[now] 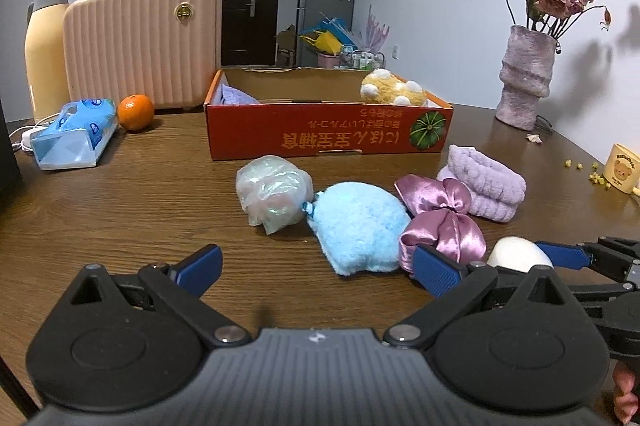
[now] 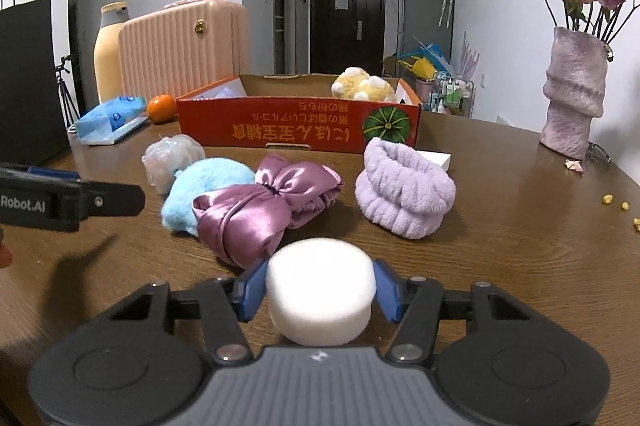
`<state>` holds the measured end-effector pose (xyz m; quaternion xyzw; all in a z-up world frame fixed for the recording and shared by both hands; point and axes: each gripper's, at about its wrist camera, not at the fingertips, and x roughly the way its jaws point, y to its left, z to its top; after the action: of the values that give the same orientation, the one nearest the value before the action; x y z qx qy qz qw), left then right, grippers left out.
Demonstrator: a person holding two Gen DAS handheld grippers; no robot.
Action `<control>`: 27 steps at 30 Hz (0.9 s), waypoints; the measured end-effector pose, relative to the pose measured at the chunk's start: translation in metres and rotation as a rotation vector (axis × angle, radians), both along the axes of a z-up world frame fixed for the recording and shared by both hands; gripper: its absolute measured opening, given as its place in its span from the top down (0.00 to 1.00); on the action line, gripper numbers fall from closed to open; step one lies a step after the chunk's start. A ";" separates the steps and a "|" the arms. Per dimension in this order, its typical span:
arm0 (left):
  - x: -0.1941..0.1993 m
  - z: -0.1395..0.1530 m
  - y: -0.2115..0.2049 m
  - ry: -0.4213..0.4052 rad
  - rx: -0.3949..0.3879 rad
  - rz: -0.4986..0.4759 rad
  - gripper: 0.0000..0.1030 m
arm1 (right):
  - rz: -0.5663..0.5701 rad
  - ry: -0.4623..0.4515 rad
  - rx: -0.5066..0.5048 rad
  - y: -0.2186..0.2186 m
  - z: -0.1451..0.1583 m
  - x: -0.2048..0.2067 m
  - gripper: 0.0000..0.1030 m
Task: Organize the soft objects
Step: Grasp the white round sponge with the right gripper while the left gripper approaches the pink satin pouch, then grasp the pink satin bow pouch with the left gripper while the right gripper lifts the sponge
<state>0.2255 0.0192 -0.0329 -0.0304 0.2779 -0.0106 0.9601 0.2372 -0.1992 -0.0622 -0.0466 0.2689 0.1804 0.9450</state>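
White sponge: a short, round foam cylinder point(image 2: 320, 290) with a flat top and smooth matte sides, standing upright on the table point(image 2: 520, 234) at the near edge of the soft things.
Right hand-held gripper: point(image 2: 320, 292) both blue pads point(image 2: 254, 292) press the sponge's sides, one on each side; the sponge sits squarely between them and is gripped.
Left hand-held gripper: point(image 1: 320, 272) jaws spread wide with only bare table between them; its right pad point(image 1: 436, 272) lies just beside the satin bow.
Satin bow: a glossy mauve fabric bundle point(image 2: 260, 210) tied in a bow, lying just behind the sponge.
Blue plush: a fluffy light-blue piece point(image 1: 356, 230) with a small blue tie at one end, touching the bow's left side.
Bagged item: a pale, iridescent lump in clear plastic point(image 1: 272, 192), just left of the blue plush.
Lilac band: a thick ribbed fleece ring point(image 2: 404, 188), slumped open, to the right of the bow and apart from it.
Box: an open red cardboard tray point(image 1: 328, 136) with a printed pumpkin, behind the row of soft things.
In the box: a yellow plush with white bobbles point(image 1: 394, 90) at the right end; a lilac cloth point(image 1: 236, 95) at the left end.
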 end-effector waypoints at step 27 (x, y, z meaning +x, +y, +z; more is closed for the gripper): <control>0.015 -0.010 -0.067 0.010 0.086 -0.063 0.00 | -0.226 -0.127 0.097 -0.072 0.018 -0.006 0.46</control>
<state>0.2407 -0.0476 -0.0428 0.0196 0.2836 -0.0288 0.9583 0.2315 -0.2715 -0.0446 0.0184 0.2032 0.0821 0.9755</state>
